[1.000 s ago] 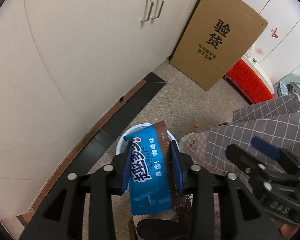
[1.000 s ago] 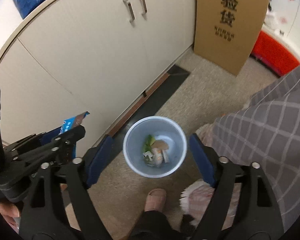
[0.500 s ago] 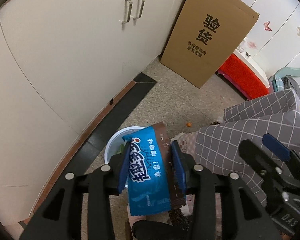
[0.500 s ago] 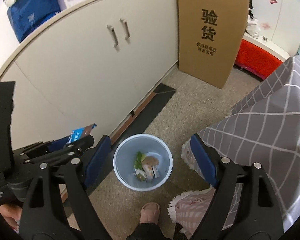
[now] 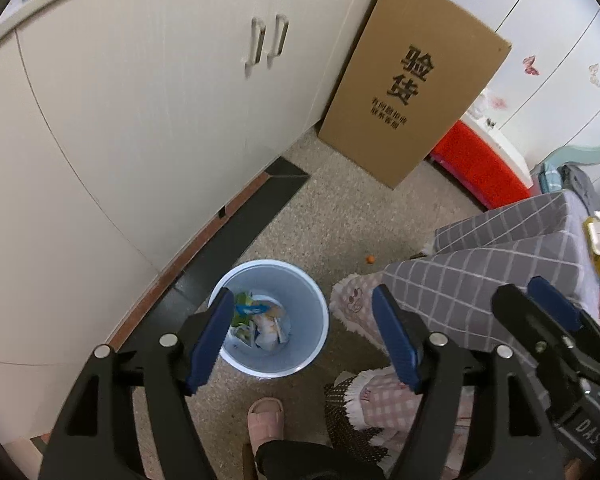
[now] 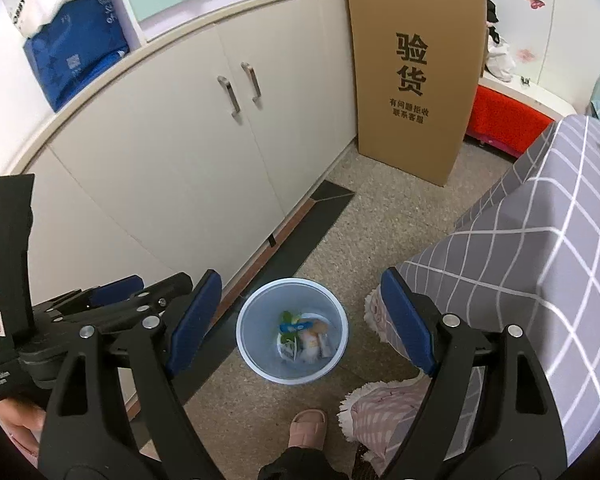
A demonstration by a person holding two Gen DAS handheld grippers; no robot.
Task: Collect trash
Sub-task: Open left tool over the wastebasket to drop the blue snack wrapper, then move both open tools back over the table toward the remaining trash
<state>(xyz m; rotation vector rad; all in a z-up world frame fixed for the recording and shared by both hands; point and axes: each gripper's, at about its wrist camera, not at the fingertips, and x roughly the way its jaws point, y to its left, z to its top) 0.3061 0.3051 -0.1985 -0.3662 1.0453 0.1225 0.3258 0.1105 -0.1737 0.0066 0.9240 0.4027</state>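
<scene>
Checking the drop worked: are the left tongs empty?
Yes, the left tongs stand open with nothing between them, above the blue bin holding wrappers.

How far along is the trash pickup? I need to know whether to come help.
Done: wrappers lie in the blue bin, a blue wrapper on top. In hand: nothing; left gripper and right gripper are open above it. Left: a small orange bit on the floor, perhaps packets on the checked cloth.

We see a pale blue round bin (image 5: 269, 322) standing upright on the speckled floor — inside lie crumpled wrappers (image 5: 260, 322), one blue (image 6: 296, 326), with green and white scraps beside it.
</scene>
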